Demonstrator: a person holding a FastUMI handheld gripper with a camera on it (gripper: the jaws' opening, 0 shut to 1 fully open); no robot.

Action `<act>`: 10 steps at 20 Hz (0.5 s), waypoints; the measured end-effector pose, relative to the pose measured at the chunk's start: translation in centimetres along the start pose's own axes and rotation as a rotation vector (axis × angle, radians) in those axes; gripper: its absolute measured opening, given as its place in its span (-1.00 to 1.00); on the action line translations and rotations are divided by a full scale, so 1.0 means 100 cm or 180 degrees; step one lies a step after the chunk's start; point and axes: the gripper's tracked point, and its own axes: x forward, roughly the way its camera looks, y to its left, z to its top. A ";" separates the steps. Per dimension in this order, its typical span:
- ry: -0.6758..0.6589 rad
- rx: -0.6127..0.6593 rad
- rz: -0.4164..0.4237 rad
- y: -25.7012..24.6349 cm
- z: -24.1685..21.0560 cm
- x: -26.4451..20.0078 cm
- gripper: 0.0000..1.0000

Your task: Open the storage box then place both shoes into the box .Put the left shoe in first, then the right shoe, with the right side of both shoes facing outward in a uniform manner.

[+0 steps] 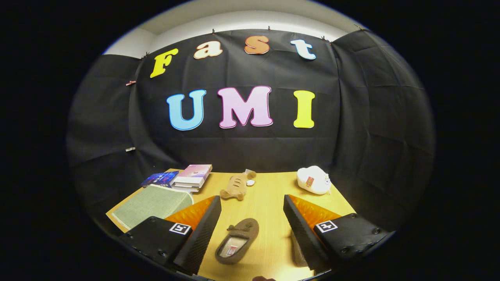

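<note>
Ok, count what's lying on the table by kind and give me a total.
Shoes: 2, a slipper between the open gripper fingers and another partly behind one finger.
Books: 3, a stack of two and a blue one.
Soft toys: 2, tan and white.
Green mat: 1.
Total: 8.

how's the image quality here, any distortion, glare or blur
Gripper view: strong fisheye bending, the table edges curve; light is warm and even, no glare; the brown slipper between the open gripper fingers is fairly sharp, casting a soft shadow; the books beyond look slightly softer.
</note>
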 end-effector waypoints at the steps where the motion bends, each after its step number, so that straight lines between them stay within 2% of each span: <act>1: -0.0018 0.0000 -0.0018 0.004 0.003 0.000 0.98; 7: -0.0037 -0.0056 -0.0073 0.024 0.003 0.006 0.98; 10: 0.0055 0.0093 0.0225 0.053 -0.004 0.010 0.98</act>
